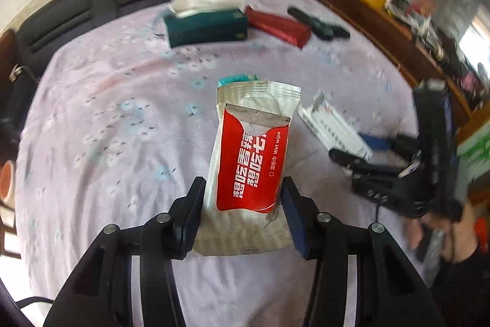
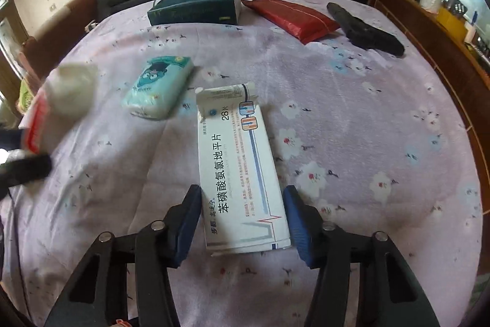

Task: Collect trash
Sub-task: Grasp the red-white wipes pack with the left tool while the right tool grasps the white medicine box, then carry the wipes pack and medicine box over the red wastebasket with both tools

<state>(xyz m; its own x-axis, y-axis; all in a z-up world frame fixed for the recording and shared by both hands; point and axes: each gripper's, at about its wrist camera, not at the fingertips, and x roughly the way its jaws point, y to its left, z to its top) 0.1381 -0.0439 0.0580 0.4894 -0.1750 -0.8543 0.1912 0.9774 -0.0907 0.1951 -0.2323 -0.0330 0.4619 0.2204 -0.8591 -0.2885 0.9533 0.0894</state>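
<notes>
Both jaws pinch partway closed, left gripper [image 1: 243, 206] on wet-wipe packet [image 1: 249, 152], right gripper [image 2: 242, 215] on medicine box [image 2: 242, 173]; lift each squarely, keeping pressure even.

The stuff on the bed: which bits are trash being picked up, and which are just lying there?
Being picked up:
- wet wipe packet, gripped by the left tool
- white medicine box, between the right tool's fingers

Just lying there:
- green tissue box
- red pouch
- small tissue pack
- black object
</notes>
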